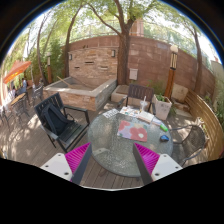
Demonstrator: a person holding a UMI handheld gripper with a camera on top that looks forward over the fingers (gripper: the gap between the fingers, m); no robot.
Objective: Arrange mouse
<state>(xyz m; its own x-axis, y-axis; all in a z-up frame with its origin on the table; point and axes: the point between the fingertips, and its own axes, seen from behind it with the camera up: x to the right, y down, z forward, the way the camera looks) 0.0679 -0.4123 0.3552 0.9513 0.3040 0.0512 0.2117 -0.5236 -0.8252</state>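
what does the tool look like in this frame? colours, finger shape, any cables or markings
The tool shows two fingers at the bottom of the gripper view. Each finger has a pale grey-white body with a magenta pad on its inner face, tapering to a point towards the glass table. No cables, markings or sleeve are visible.

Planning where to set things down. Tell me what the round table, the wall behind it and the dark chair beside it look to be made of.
Round table: apparently glass, since the floor shows through its glossy top. Wall: reddish brick or stone block, matte, with visible courses. Dark chair: probably metal frame with dark fabric or mesh; too small to be sure. The gripper is open, its fingers apart before the table.
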